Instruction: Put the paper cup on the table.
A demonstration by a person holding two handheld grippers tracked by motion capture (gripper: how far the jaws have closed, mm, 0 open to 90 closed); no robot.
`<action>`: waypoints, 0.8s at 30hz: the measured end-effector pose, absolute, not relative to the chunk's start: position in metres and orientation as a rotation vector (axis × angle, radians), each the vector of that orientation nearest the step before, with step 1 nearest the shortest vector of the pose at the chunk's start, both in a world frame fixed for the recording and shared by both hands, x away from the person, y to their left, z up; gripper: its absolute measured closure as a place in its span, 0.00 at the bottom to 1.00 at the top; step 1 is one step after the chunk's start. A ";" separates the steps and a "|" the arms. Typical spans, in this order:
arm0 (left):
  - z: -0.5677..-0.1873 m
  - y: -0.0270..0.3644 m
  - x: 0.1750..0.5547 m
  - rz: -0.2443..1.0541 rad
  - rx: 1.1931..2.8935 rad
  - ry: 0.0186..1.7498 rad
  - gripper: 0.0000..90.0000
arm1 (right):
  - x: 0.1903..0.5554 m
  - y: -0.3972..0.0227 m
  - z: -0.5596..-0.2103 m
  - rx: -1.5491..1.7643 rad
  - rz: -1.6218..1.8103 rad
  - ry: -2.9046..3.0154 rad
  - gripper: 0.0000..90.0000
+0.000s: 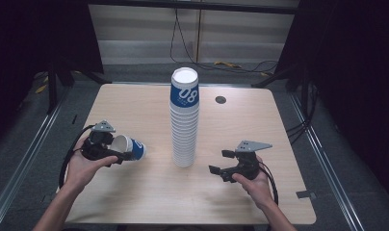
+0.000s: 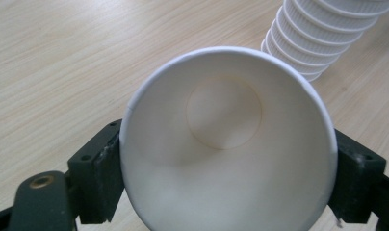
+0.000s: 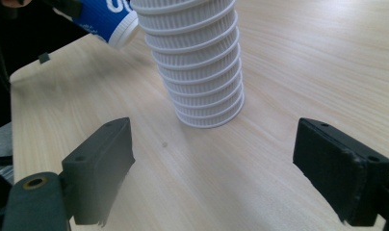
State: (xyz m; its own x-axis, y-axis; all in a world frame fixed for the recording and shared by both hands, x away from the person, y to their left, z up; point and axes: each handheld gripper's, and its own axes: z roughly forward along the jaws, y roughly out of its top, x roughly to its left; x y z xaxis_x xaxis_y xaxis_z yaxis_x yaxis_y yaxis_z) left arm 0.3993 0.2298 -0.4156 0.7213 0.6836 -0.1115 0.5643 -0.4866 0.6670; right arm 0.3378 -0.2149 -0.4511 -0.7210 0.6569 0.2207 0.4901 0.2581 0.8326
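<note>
1. Between the jaws of the left gripper [image 1: 116, 155], a single paper cup [image 1: 129, 147] lies on its side, its open mouth turned back toward the gripper's body and its blue base pointing toward the middle of the table [image 1: 135, 106]. In the left gripper view the cup's white rim [image 2: 228, 139] sits between the two black pads, one at each side of it, so the jaws are closed on the cup.
2. Just past the cup's base, to the right of the left fingers, stands the tall stack of cups [image 1: 185, 118], upside down, ribbed white sides below and a blue cup marked 08 on top. The held cup is near it but apart from it.
3. Right of the stack, the right gripper [image 1: 221, 162] rests in the person's hand low over the table. Its fingers [image 3: 103, 166] stand wide apart with nothing between them, and the stack's foot [image 3: 209, 108] lies ahead of them, well clear.
</note>
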 end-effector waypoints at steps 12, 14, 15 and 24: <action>-0.419 0.231 0.423 0.194 2.332 0.986 0.19 | 0.334 -0.212 -0.451 1.065 1.437 2.373 0.15; -0.417 0.231 0.424 0.198 2.369 0.990 0.19 | 0.333 -0.210 -0.450 1.064 1.436 2.373 0.15; -0.417 0.230 0.426 0.199 2.399 0.985 0.19 | 0.333 -0.209 -0.451 1.062 1.431 2.381 0.15; -0.415 0.227 0.443 0.197 2.504 0.995 0.19 | 0.334 -0.204 -0.456 1.065 1.408 2.437 0.15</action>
State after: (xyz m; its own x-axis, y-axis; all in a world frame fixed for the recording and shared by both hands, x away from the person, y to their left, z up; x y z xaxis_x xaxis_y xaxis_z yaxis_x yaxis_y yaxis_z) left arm 0.4426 0.2268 -0.4148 0.7315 0.6812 -0.0279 0.6190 -0.6464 0.4462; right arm 0.3341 -0.2038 -0.4560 -0.7417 0.6327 0.2226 0.5089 0.3147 0.8012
